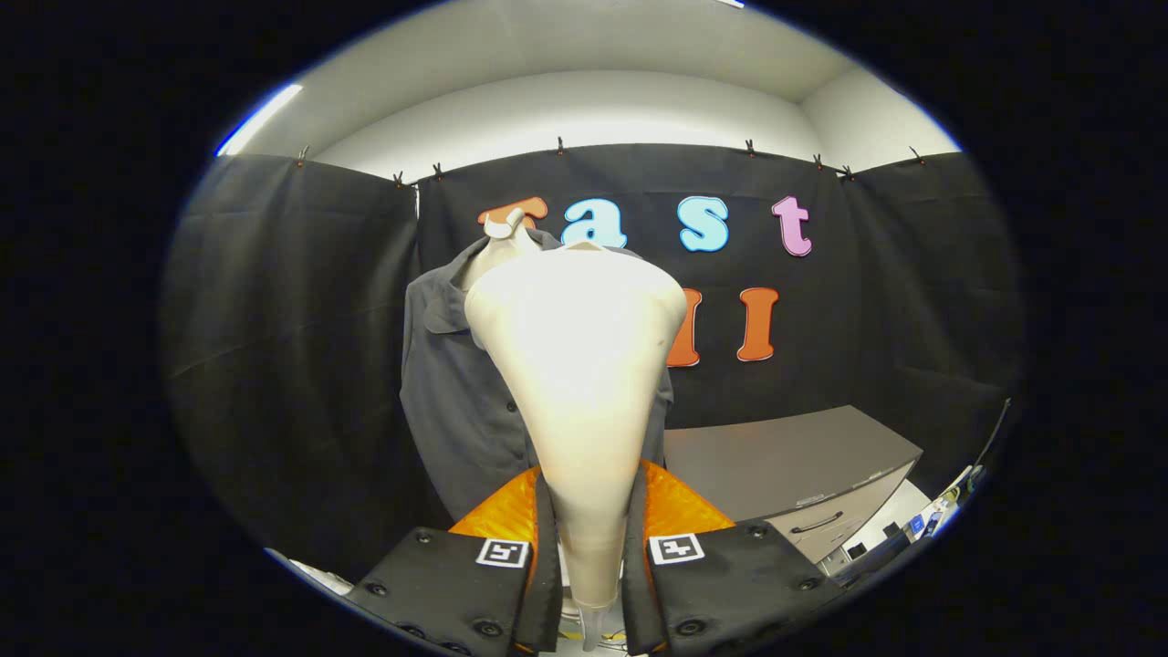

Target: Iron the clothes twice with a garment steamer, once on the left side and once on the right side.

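A grey, flat-topped cabinet [785, 461] with a dark drawer handle [817, 524] stands at right before the black cloth wall, small blurred objects [926, 522] beside it.

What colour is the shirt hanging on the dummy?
Dark grey, with a collar and dark buttons. The shirt shows in the gripper view, beyond the steamer.

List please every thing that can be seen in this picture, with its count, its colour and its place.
garment steamer: one, cream white, held between the fingers, its wide head raised in front of the shirt.
shirt: one, dark grey, with buttons, hung on the mannequin beyond the steamer.
mannequin: one, cream, its neck showing above the shirt collar.
cabinet: one, grey, with a dark drawer handle, beside the shirt, against the black cloth wall.
gripper: one, both fingers pressing on the steamer's narrow handle.
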